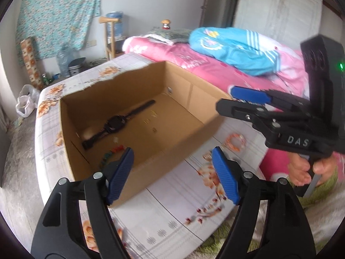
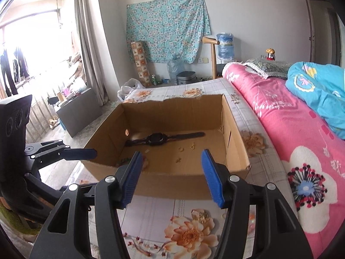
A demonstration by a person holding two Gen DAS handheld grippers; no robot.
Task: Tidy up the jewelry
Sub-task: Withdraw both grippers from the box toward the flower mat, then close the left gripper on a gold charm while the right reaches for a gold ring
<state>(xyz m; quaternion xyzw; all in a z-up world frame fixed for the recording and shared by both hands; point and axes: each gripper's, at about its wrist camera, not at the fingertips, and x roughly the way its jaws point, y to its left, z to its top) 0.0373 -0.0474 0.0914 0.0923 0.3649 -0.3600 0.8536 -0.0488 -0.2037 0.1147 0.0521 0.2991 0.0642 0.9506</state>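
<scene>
From the left wrist view, the left gripper [image 1: 172,172] is hovering over the near wall of the cardboard box [image 1: 151,168], with its blue pads spread wide and nothing between them. The box is standing on the floral sheet [image 1: 172,215] of the bed. Inside it a black watch [image 1: 116,125] is lying on the floor toward the left wall, some small gold pieces [image 1: 151,118] are scattered in the middle, and a string of red and green beads [image 1: 110,153] is lying by the near wall. Outside the box, near its right corner, a pale orange bracelet [image 1: 235,142] and a small gold ring [image 1: 207,156] are resting on the sheet. The right gripper [image 1: 239,101] is hanging above the right wall, and I am seeing nothing held in it.

From the right wrist view, the right gripper [image 2: 170,177] is released too, its pads apart and empty, pointing over the near wall of the box [image 2: 172,183]. The watch [image 2: 157,139] is lying across the far part of the floor. A gold clip-like piece [image 2: 199,213] is sitting on the sheet [image 2: 151,211] just in front of the box.

I am judging that a loose piece outside should come next. It is better to come down straight over it, close slowly, and avoid pinching the sheet.
</scene>
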